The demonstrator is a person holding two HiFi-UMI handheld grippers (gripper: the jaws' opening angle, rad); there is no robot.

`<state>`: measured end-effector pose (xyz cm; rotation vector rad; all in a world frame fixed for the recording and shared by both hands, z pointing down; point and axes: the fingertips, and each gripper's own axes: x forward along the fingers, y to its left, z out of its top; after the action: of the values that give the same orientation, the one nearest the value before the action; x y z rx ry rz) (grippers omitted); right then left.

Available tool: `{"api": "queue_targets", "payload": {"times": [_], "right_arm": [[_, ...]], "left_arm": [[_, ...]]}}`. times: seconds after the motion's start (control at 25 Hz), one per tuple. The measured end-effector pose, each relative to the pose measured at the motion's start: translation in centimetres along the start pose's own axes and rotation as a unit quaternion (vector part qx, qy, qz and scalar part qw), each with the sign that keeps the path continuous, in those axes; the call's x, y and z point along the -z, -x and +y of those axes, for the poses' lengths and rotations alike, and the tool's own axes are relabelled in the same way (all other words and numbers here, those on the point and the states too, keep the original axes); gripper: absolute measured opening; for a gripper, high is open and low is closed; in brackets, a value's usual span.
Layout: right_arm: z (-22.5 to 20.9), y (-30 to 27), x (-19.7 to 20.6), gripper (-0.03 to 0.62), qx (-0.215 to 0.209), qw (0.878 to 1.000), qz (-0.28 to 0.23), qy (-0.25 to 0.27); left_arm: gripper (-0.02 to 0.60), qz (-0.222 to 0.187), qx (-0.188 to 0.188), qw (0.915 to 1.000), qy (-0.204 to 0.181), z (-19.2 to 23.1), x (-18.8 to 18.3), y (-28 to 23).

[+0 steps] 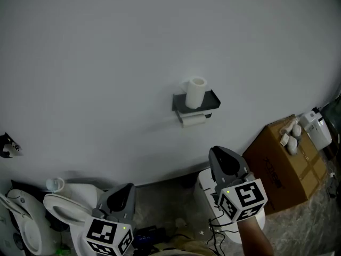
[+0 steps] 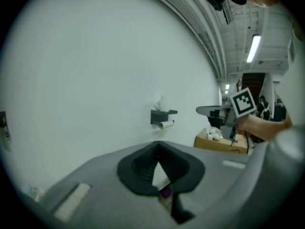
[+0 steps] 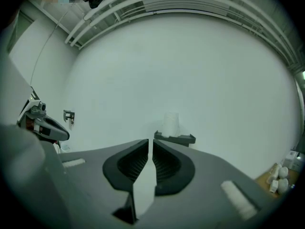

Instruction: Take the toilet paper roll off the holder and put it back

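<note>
A white toilet paper roll (image 1: 195, 92) stands upright on top of the dark wall-mounted holder (image 1: 213, 101). A second roll (image 1: 194, 120) hangs on the bar beneath it. The upright roll (image 3: 171, 123) and holder (image 3: 174, 138) lie straight ahead in the right gripper view, and small and far, roll (image 2: 163, 103) and holder (image 2: 160, 116), in the left gripper view. My right gripper (image 1: 217, 152) is well short of the holder, below and to the right of it, with only a thin slit between its jaws and nothing in them. My left gripper (image 1: 127, 188) is low at the left, shut and empty.
A white toilet (image 1: 66, 207) stands at the lower left by the wall. A cardboard box (image 1: 285, 167) with small white items on top sits on the floor at the right. A white bin (image 1: 204, 192) is under my right gripper. A small black fixture (image 1: 6, 145) hangs on the far-left wall.
</note>
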<state>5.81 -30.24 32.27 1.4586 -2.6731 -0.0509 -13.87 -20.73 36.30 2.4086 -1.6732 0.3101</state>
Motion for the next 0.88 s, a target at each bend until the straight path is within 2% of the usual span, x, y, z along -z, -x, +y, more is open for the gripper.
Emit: {"api": "queue_targets", "payload": {"times": [0.52, 0.88], "right_arm": [[5.9, 7.3, 3.2, 0.029, 0.026, 0.999, 0.03, -0.026], [7.2, 10.4, 4.6, 0.025, 0.046, 0.997, 0.039, -0.047]], "left_arm": [[-0.003, 0.009, 0.031, 0.9994, -0.008, -1.2, 1.9, 4.5], [-0.003, -0.004, 0.047, 0.9987, -0.021, -2.0, 2.8, 6.2]]}}
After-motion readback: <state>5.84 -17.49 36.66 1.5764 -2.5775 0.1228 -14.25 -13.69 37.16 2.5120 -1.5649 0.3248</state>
